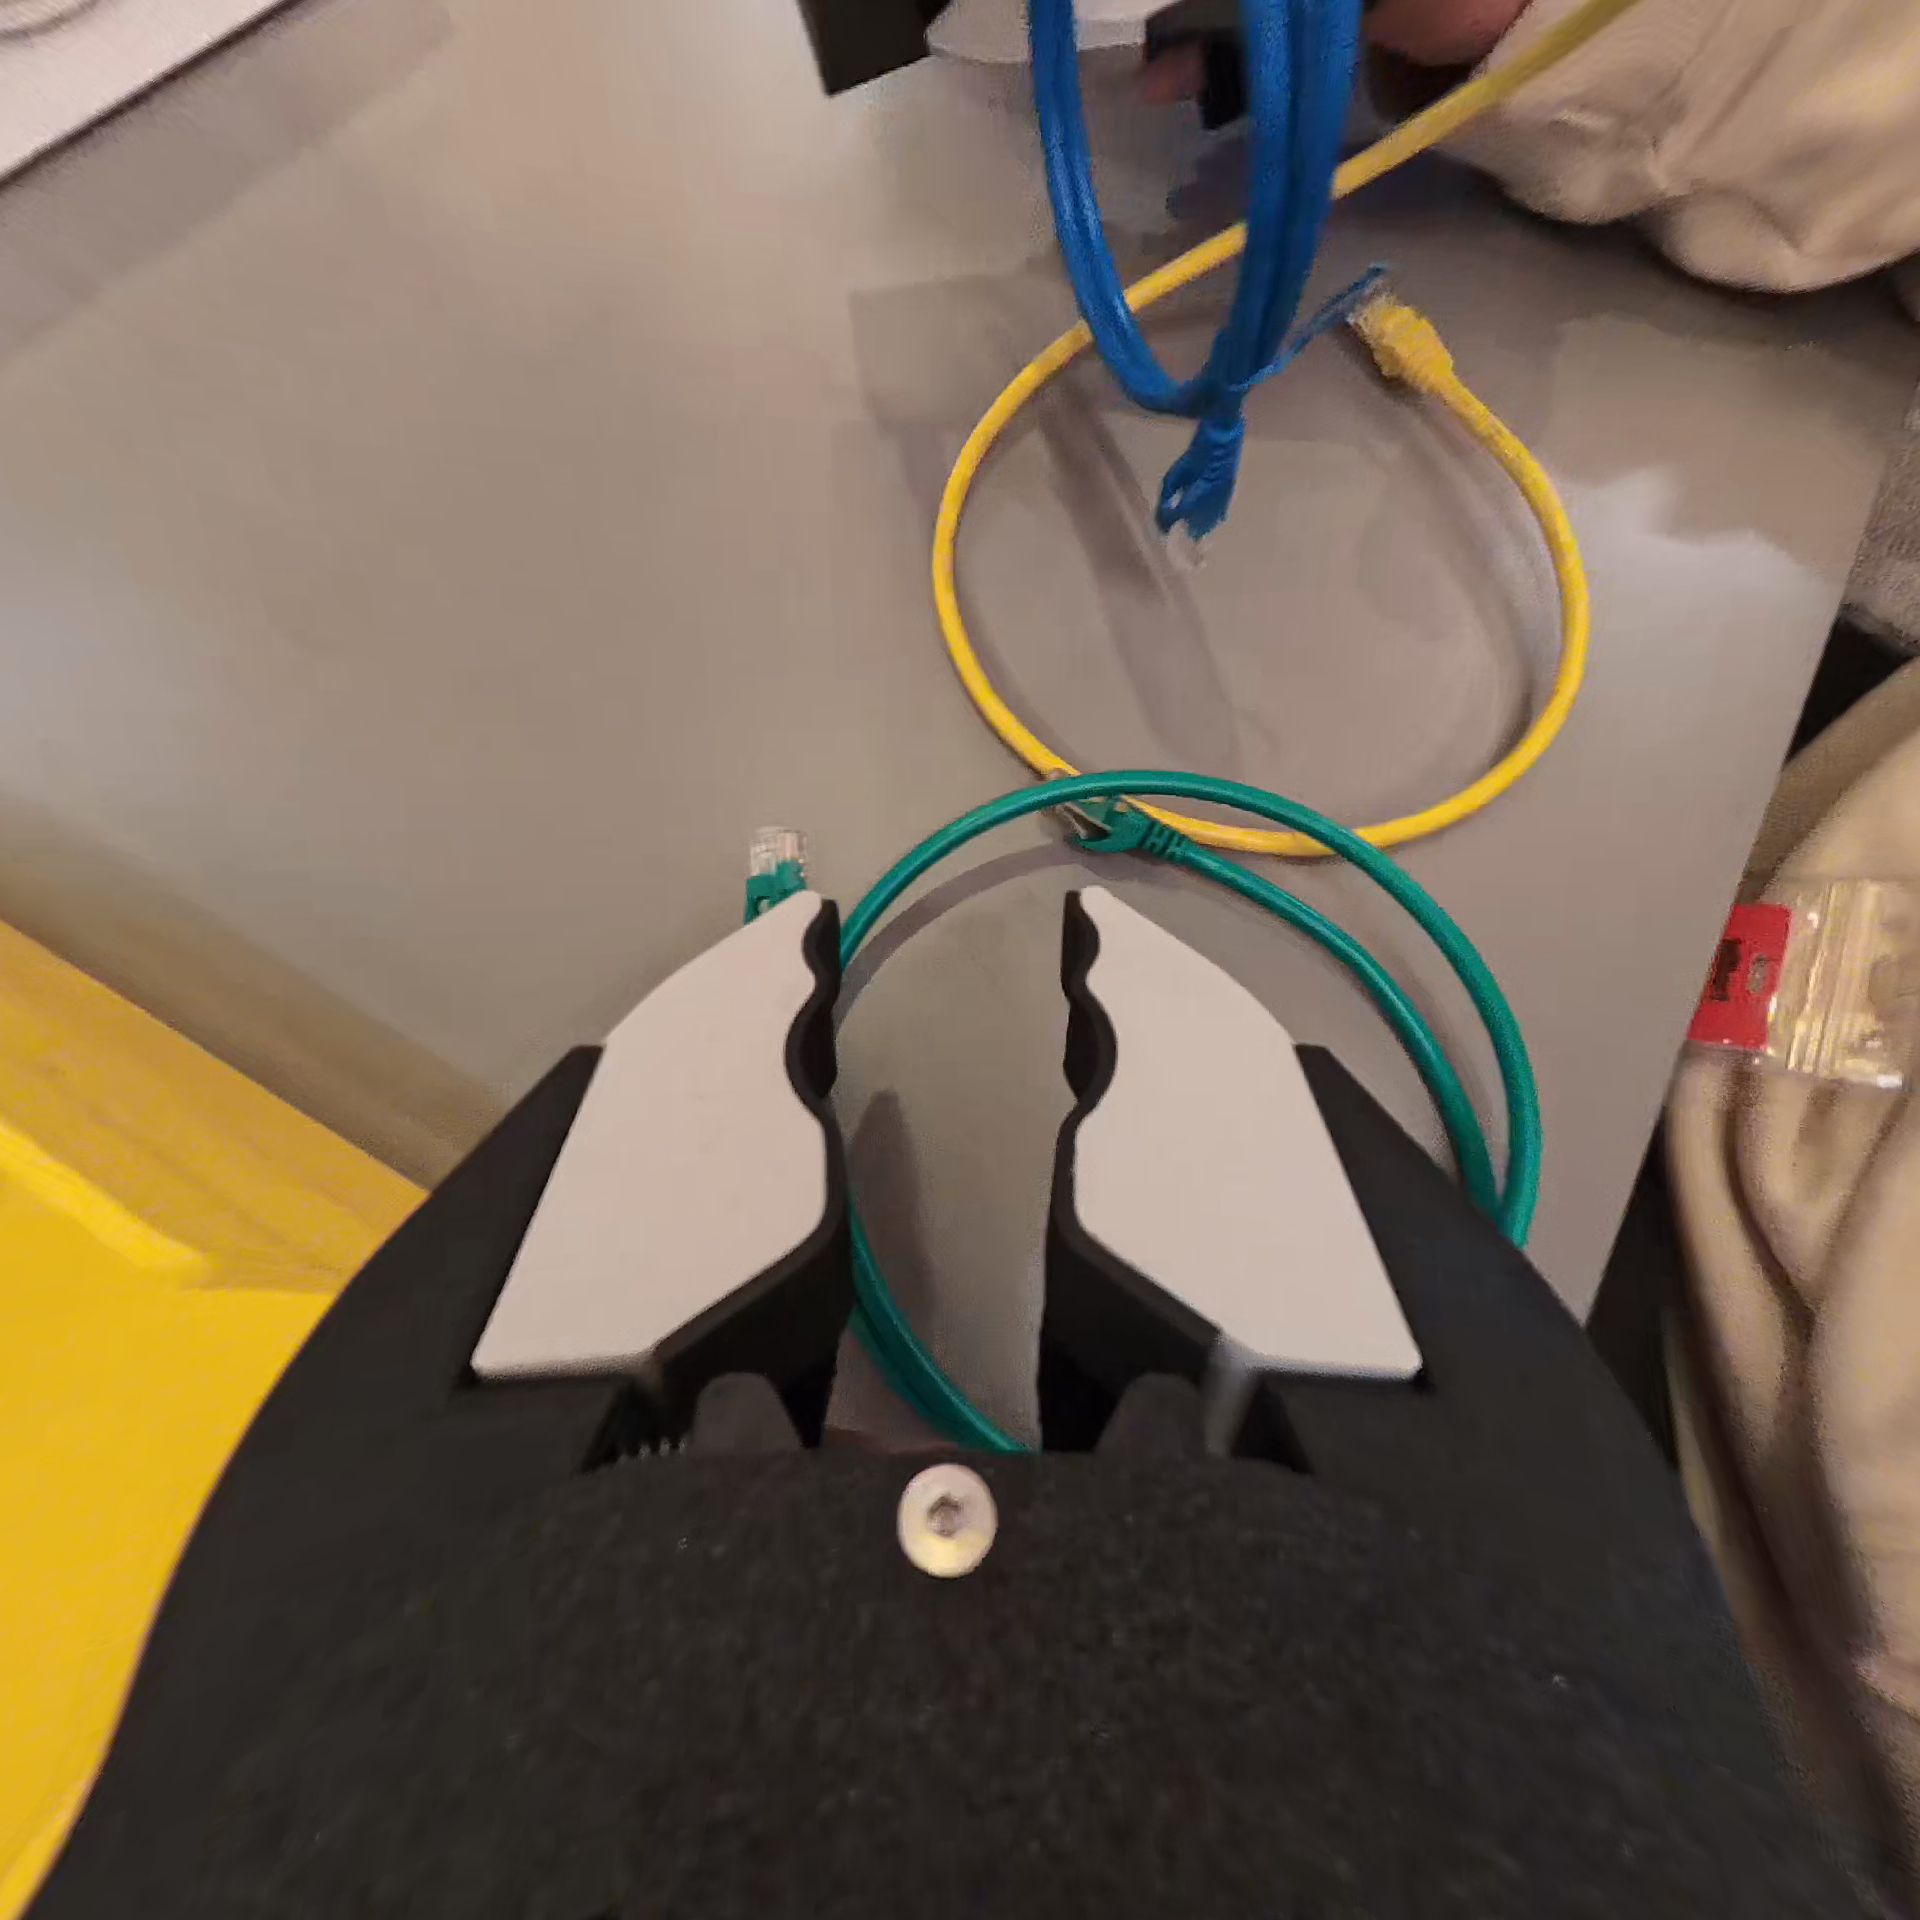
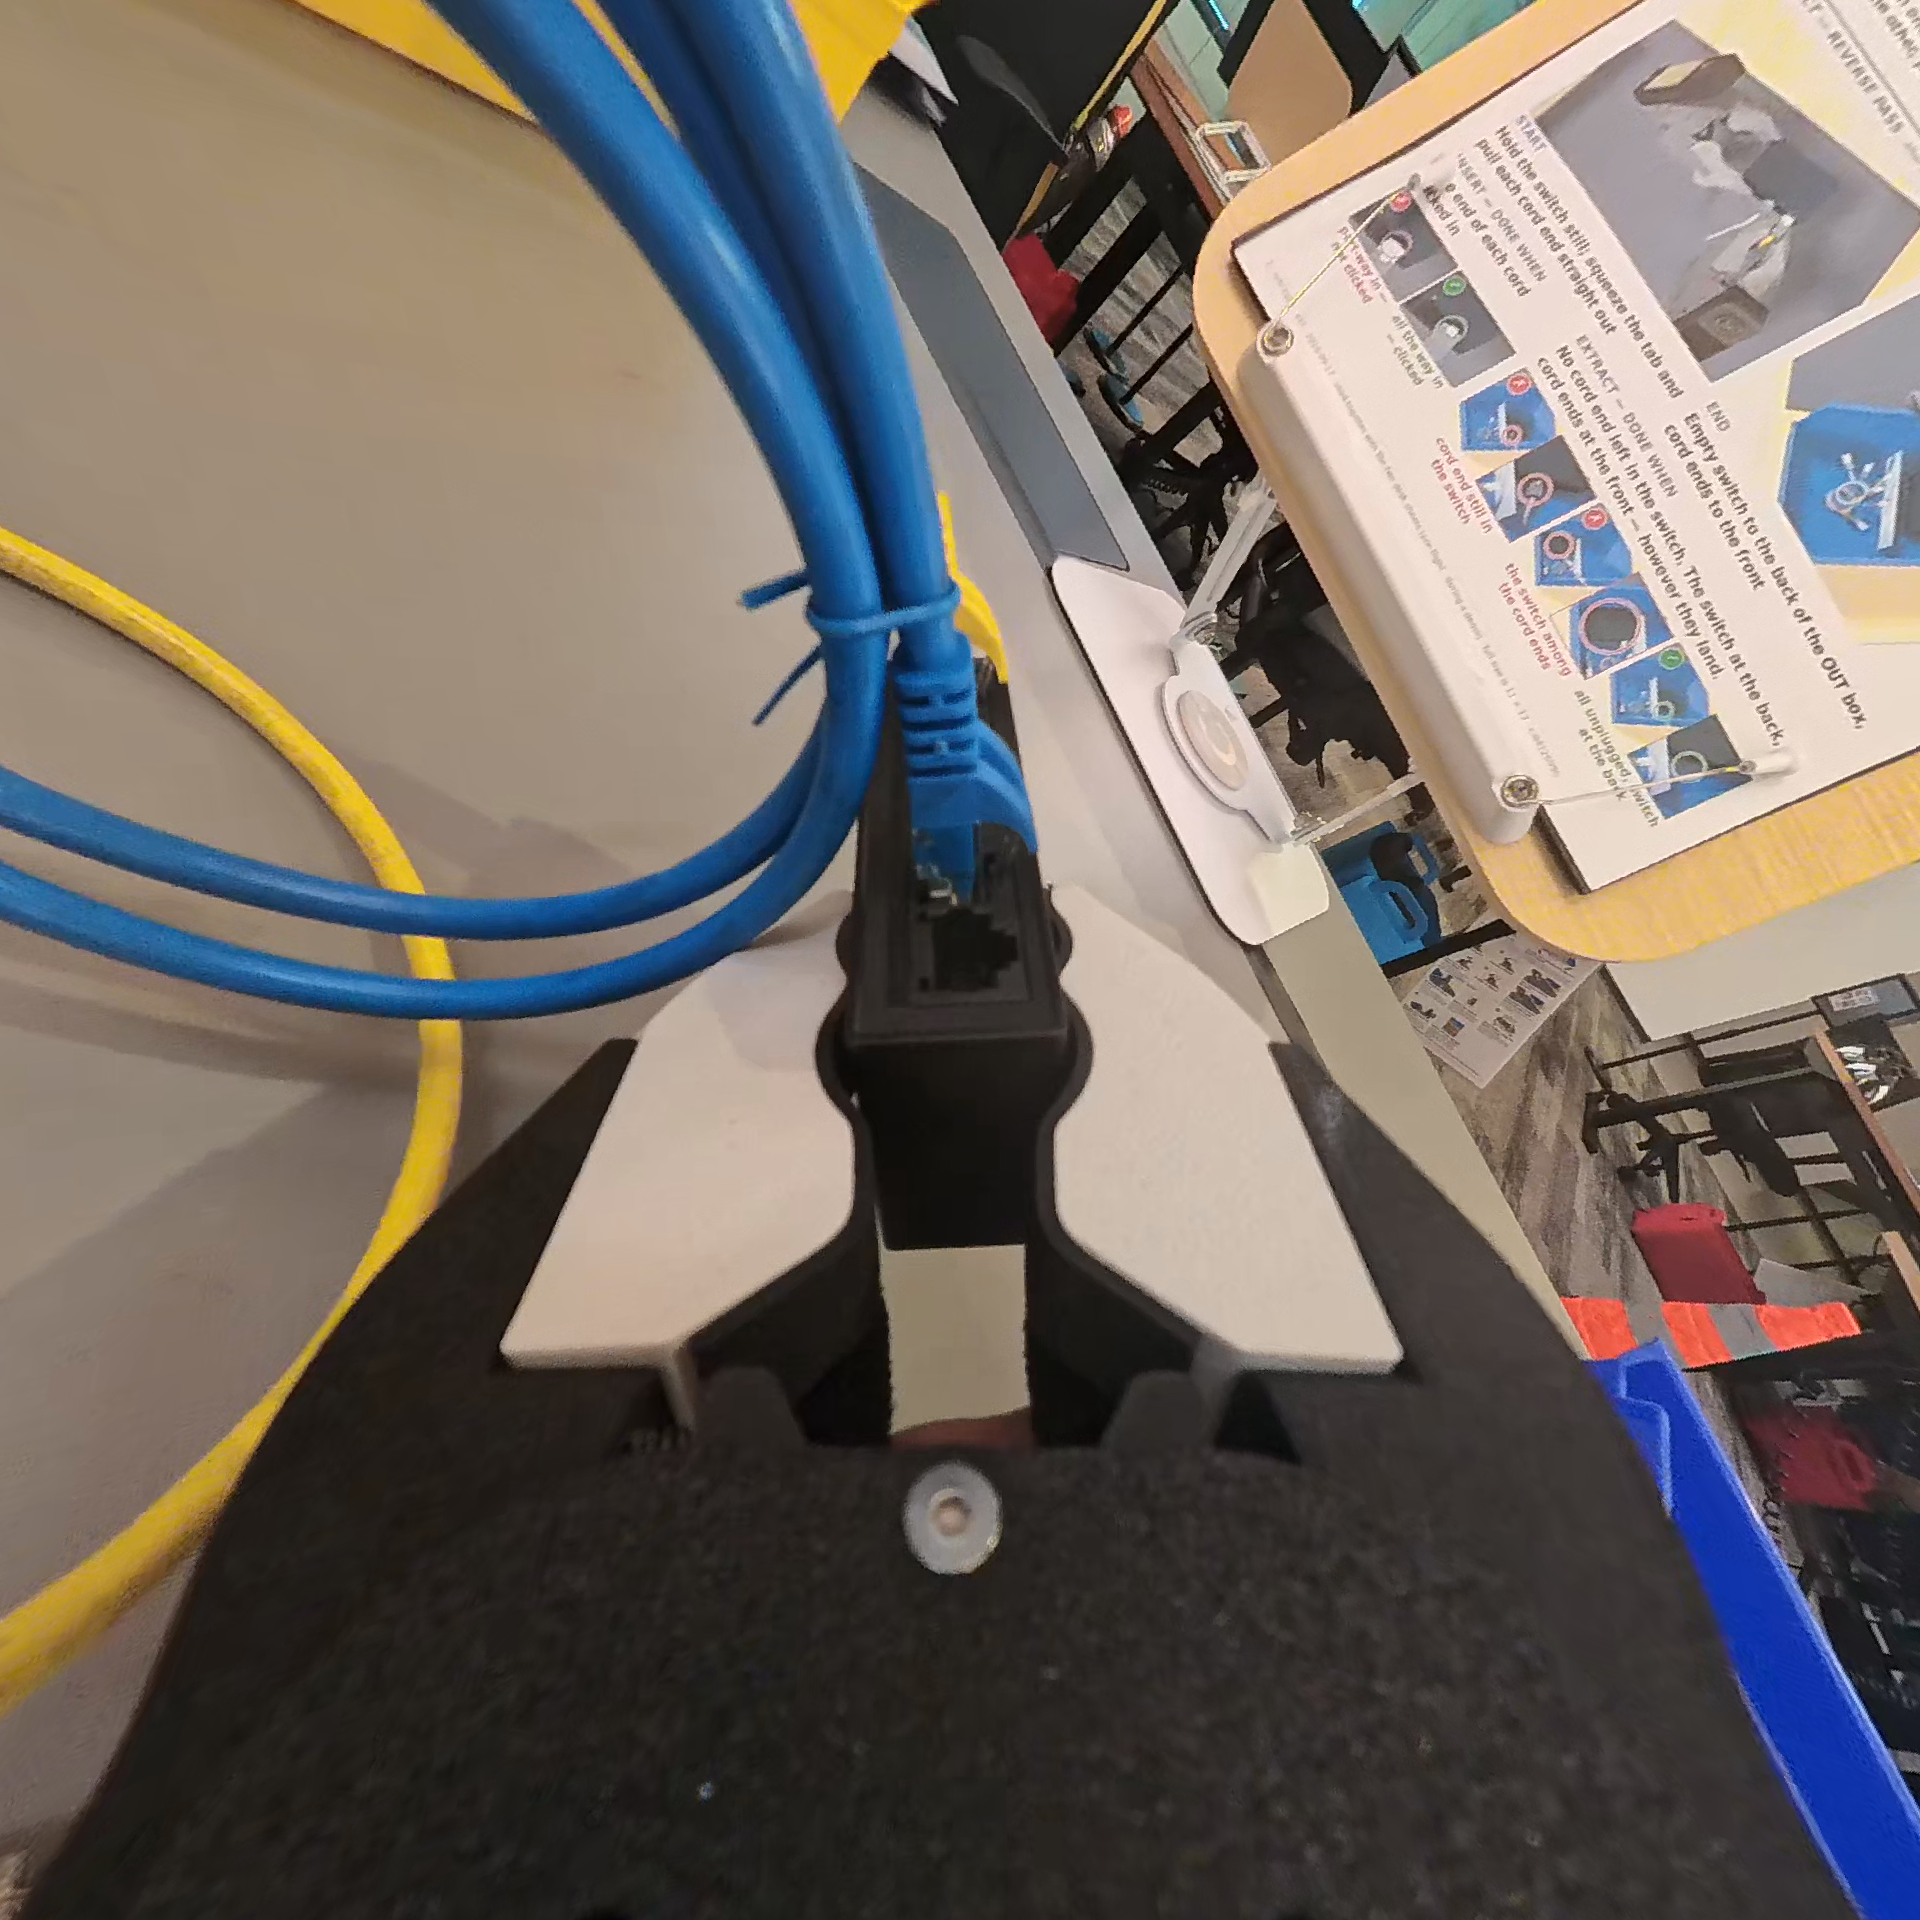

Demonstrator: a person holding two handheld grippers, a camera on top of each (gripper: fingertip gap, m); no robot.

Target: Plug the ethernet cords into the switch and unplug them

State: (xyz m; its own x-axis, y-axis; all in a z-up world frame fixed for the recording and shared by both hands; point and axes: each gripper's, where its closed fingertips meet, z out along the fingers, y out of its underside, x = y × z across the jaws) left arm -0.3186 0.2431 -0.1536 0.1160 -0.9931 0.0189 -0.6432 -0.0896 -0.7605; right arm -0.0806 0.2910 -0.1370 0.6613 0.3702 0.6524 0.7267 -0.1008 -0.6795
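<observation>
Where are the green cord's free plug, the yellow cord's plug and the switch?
green cord's free plug (image 1: 777, 854): left wrist view, on its clear tip.
yellow cord's plug (image 1: 1405, 341): left wrist view, on the yellow boot.
switch (image 2: 951, 1049): right wrist view, on its black body between the right claw's fingers.

Each gripper, the left gripper (image 1: 951, 961) and the right gripper (image 2: 956, 961), has a rough black body. One shiny silver screw (image 1: 945, 1520) sits behind the jaws. The jaws are pale grey with wavy black inner edges.
</observation>
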